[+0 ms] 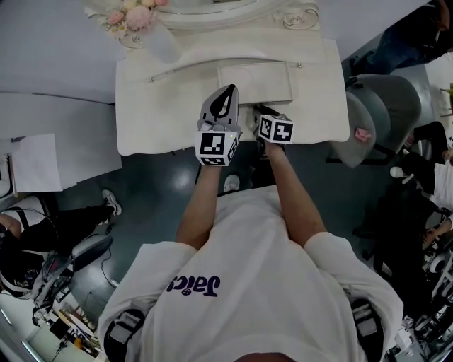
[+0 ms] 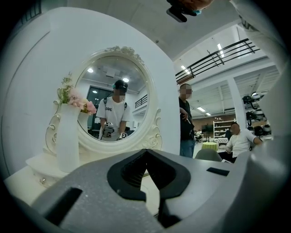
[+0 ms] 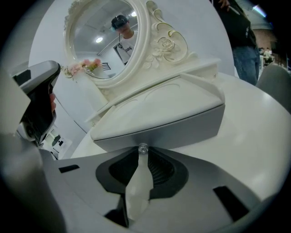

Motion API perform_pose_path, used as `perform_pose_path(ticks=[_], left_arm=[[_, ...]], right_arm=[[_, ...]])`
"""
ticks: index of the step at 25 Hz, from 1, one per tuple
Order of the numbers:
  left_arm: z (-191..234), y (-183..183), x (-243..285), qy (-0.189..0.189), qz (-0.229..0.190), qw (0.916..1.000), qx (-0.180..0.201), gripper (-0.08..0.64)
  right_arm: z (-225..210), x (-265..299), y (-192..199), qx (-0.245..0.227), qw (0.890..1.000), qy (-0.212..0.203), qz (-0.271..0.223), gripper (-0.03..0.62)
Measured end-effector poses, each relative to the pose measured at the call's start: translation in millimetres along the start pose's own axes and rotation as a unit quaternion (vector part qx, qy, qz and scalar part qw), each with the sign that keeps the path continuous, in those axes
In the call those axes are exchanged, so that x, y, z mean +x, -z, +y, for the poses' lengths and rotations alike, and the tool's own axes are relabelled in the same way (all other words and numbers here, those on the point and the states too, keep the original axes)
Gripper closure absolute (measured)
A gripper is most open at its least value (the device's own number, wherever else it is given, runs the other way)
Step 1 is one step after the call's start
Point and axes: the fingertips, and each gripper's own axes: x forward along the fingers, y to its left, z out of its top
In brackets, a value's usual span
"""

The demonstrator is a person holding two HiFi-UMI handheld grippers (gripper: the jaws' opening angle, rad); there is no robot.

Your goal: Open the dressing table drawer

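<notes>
The right tool (image 3: 143,154) is clamping the knob (image 3: 142,148) of the drawer (image 3: 173,125); the left tool (image 2: 145,151) is hanging closed, empty. The next move is likely calling for a straight pull back.

One dressing table (image 1: 163,113), one mirror (image 2: 116,77), one vase (image 2: 68,141).

We see a white bench (image 1: 141,120). At its far edge, in the middle, an oval mirror (image 3: 102,36) in a carved frame stands upright. Near the far left corner stands a white vase (image 1: 164,44) with pink flowers (image 1: 131,14). In the middle of the bench lies a low drawer box (image 1: 255,81), with a small clear knob (image 3: 143,148) on its near face.
</notes>
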Motion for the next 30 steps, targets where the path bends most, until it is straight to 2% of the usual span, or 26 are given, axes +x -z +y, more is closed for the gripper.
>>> perform_pose_path(ticks=[19,30], left_arm=[[-8,-1,-28,0.017,-0.004,0.9998,-0.006,0.546],[-20,3,-49,0.039,-0.005,0.9992,-0.01,0.546]], right_arm=[[4,-21,31,0.009,1.0,0.016,-0.01,0.523],[7,-42,56,0.015,0.999,0.033,-0.02,0.523]])
